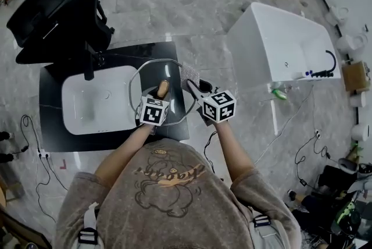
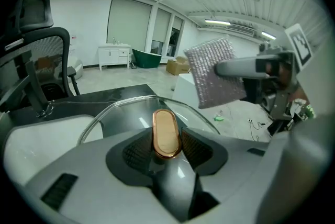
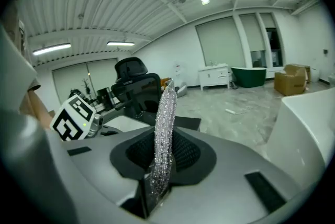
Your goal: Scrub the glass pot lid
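Left claw is clamped on the copper-rimmed wooden handle of the glass pot lid, with its pads pressing the handle's two sides. Right claw is closed on a silver scouring mesh, which stands upright from it just beside the lid's right edge. The lid is over the black tabletop and overlaps the right rim of the white basin. A black office chair stands beyond the basin, and a white bathtub sits off to the right.

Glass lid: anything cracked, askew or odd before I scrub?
Nothing stands out. The glass lid shows no visible cracks; the left gripper clamps its handle, and the right gripper holds the scouring cloth.
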The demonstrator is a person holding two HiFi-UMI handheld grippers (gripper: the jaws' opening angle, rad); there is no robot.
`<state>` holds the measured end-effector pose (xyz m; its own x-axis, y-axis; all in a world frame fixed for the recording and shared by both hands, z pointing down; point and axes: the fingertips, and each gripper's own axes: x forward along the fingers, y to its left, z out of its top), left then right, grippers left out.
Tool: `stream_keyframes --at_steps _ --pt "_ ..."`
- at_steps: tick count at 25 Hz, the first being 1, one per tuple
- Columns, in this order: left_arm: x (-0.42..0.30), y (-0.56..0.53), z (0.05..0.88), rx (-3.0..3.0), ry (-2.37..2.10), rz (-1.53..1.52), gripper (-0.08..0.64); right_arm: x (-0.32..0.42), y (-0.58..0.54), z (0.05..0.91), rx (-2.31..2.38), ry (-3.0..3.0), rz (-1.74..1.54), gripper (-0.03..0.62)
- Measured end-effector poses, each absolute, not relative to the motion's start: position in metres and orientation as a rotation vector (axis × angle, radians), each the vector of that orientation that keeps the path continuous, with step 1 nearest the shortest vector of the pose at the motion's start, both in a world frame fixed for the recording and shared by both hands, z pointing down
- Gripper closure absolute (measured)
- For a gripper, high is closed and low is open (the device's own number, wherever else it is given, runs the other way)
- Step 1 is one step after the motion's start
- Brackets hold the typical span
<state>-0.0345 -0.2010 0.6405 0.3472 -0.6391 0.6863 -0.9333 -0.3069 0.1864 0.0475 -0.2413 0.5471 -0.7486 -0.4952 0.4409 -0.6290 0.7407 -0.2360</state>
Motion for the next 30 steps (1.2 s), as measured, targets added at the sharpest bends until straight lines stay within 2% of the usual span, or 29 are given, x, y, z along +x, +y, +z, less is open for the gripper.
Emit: stream_keyframes --at_steps 6,14,21,30 --pt "-0.035 -0.2 0.641 2.034 -1.397 0.653 0.373 -0.043 -0.274 0.564 0.43 -2.551 0.512 0.511" --pt "-0.032 -0.198 0.641 2.01 -1.431 0.619 0.373 -0.136 -0.23 0.606 -0.187 -2.291 0.342 0.512" --pt "-0.032 -0.198 0.641 1.998 -1.44 0.595 0.373 -0.166 -0.177 0.634 -0.533 -2.045 0.348 0.512" --pt "-0.033 -0.198 0.642 1.99 -1.437 0.575 0.373 -0.174 -0.155 0.658 -0.66 -1.911 0.163 0.512"
